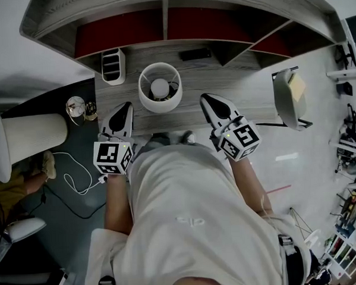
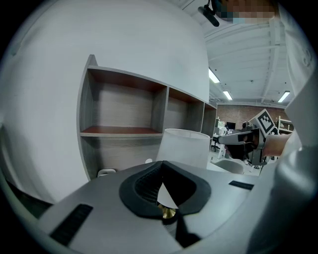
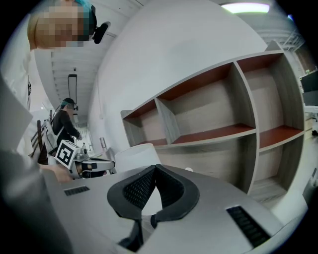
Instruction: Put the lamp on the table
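Note:
The lamp [image 1: 159, 88], with a round white shade, stands upright on the wooden table [image 1: 246, 87] in front of the shelves. My left gripper [image 1: 127, 105] hovers just left of the shade and my right gripper [image 1: 204, 97] just right of it. Both are shut, hold nothing, and stand apart from the lamp. In the left gripper view the shade [image 2: 185, 147] rises beyond my closed left gripper [image 2: 161, 164], with the right gripper [image 2: 239, 139] further off. In the right gripper view the shade [image 3: 136, 157] stands behind my closed right gripper [image 3: 155, 167].
A curved shelf unit [image 1: 166, 23] with red-backed compartments lines the table's far side. A white organizer [image 1: 113, 66] and a dark flat item [image 1: 195, 53] lie near it. Another white shade [image 1: 33, 134], a glass object [image 1: 76, 107] and a cable [image 1: 72, 174] are at the left; a chair [image 1: 287, 98] at the right.

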